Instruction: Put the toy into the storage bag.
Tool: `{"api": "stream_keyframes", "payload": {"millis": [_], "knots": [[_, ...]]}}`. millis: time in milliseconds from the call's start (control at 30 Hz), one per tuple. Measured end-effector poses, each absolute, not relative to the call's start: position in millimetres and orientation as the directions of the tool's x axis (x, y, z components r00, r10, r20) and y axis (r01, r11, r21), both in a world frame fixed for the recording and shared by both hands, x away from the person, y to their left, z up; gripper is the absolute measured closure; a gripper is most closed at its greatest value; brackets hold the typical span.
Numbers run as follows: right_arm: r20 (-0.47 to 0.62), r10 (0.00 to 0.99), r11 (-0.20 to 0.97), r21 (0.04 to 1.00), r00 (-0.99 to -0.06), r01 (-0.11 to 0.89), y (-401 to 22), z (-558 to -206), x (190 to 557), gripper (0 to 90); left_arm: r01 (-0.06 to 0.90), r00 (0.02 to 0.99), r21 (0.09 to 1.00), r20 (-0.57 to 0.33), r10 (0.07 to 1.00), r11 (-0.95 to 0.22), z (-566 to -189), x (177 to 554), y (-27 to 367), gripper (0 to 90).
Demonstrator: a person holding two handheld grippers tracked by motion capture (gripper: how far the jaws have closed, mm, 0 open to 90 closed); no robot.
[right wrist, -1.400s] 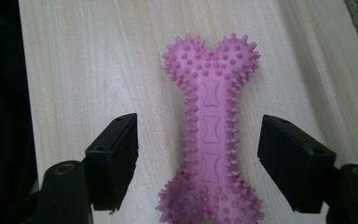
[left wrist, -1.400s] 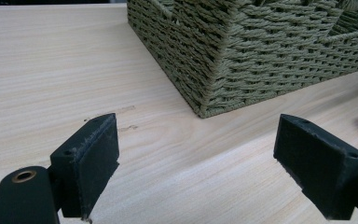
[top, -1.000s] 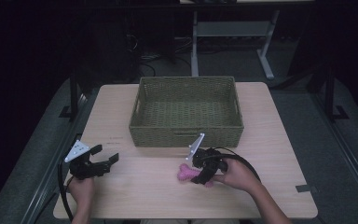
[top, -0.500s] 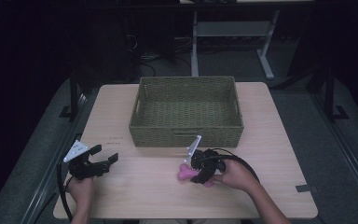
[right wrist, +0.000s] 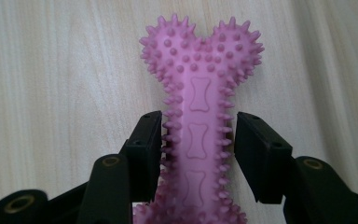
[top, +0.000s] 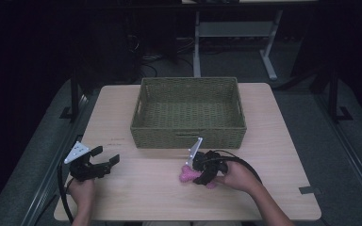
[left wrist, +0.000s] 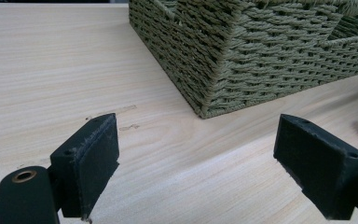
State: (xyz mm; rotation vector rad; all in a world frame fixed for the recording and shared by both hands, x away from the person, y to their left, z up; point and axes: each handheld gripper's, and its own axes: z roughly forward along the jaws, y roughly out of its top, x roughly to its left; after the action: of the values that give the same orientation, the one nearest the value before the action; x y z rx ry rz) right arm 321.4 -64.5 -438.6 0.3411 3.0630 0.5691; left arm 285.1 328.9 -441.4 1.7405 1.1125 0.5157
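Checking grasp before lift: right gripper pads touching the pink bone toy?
Touching. In the right gripper view the right gripper, whose jaws have just been closing, presses both pads against the spikes along the pink bone toy's shaft.

Pink spiky rubber bone (right wrist: 198,126) lies flat on the pale wooden table (top: 136,193), just in front of the green wicker basket (top: 188,134), its knobbed end pointing away, small bone shapes embossed along its shaft.
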Motion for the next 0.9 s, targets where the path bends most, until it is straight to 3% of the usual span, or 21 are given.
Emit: {"api": "stream_keyframes", "payload": {"millis": [567,900], "knots": [[0.054,0.196,0.915,0.349,-0.979,0.202,-65,-437,324,58.1,0.45,0.489,0.887,-0.151,0.859,-0.1,-441,285,331,13.6],[0.078,0.183,0.901,0.386,-0.98,0.199,-79,-416,327,58.2,0.449,0.491,0.888,-0.149,0.858,-0.102,-441,284,330,13.6]]}}
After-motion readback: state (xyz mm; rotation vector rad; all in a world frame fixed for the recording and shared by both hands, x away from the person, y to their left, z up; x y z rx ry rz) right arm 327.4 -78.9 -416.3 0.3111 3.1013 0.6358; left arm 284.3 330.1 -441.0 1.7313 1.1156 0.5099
